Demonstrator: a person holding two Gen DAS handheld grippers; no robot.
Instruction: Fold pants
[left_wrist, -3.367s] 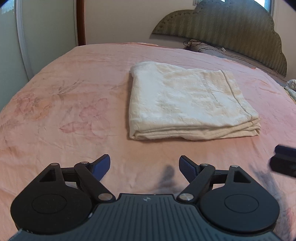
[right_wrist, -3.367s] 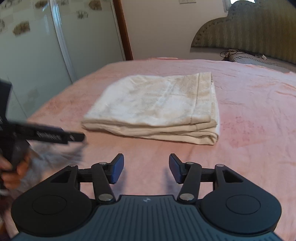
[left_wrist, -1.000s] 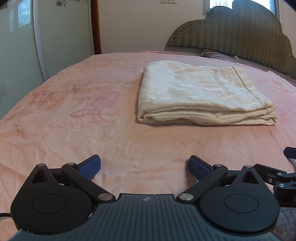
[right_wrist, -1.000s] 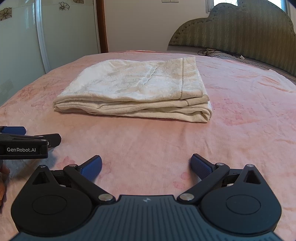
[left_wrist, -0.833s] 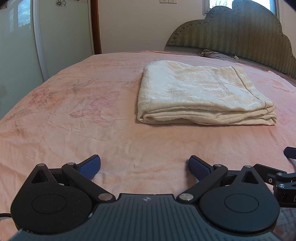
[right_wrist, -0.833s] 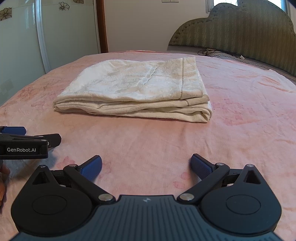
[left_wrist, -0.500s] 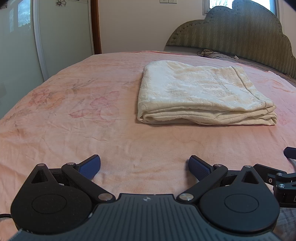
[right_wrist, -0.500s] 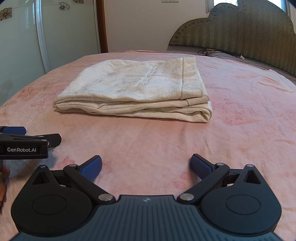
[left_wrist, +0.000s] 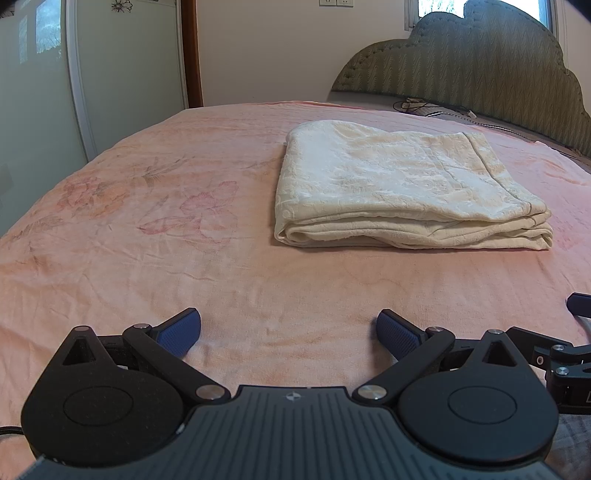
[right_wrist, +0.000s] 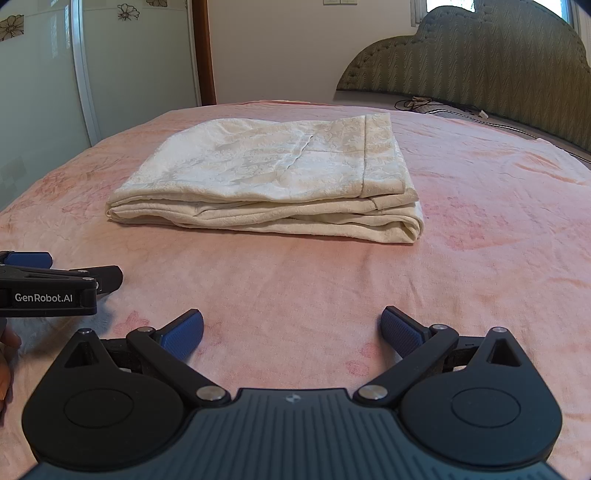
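The cream pants (left_wrist: 399, 184) lie folded in a flat rectangular stack on the pink bedspread (left_wrist: 147, 229); they also show in the right wrist view (right_wrist: 280, 173). My left gripper (left_wrist: 290, 330) is open and empty, low over the bedspread, well short of the stack. My right gripper (right_wrist: 291, 328) is open and empty, also short of the stack. The left gripper shows at the left edge of the right wrist view (right_wrist: 55, 280), and part of the right gripper at the right edge of the left wrist view (left_wrist: 569, 354).
A green padded headboard (left_wrist: 480, 62) stands at the back right with cables (left_wrist: 432, 105) lying before it. Glass sliding doors (left_wrist: 92, 74) and a wooden door frame (left_wrist: 192, 51) stand to the left beyond the bed.
Since 3.4 s ago both grippers have drawn back and lower from the pants and opened wider. Over the last second nothing has moved.
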